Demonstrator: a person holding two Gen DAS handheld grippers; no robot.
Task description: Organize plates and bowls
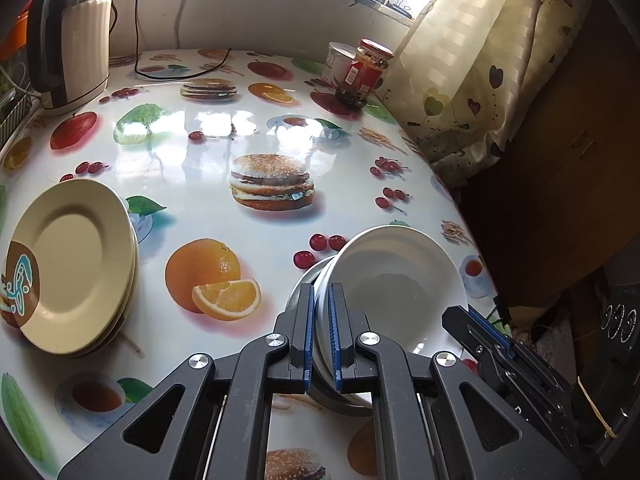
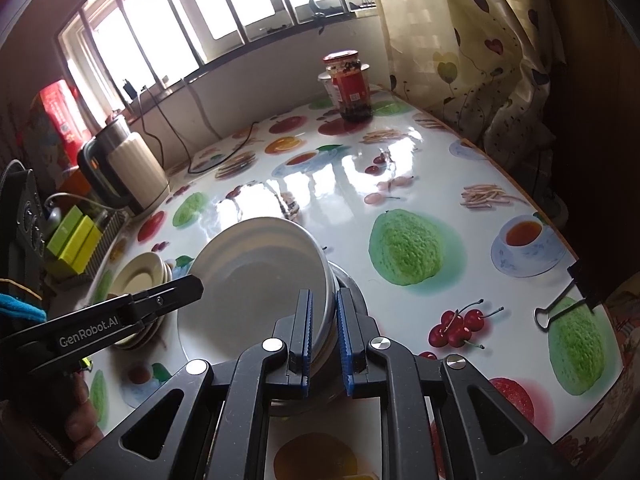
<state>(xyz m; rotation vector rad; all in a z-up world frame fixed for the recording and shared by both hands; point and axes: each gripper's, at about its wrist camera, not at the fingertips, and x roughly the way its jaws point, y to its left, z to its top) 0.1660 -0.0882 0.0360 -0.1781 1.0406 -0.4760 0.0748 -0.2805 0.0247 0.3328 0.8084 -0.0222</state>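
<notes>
While both grippers, left (image 1: 321,332) and right (image 2: 324,338), pinch opposite rims of the white bowl (image 1: 394,280) over the metal bowl (image 1: 304,284) near the table's (image 1: 224,136) front edge, lower it level and release together.

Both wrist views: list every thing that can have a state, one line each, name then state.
left gripper: shut on the white bowl's rim.
right gripper: shut on the opposite rim.
white bowl: empty, tilted, resting on a metal dish.
cream plates: stacked, top one empty.
jar: upright, red lid on.
kettle: upright, lid closed.
binder clip: clamped on the table edge.
</notes>
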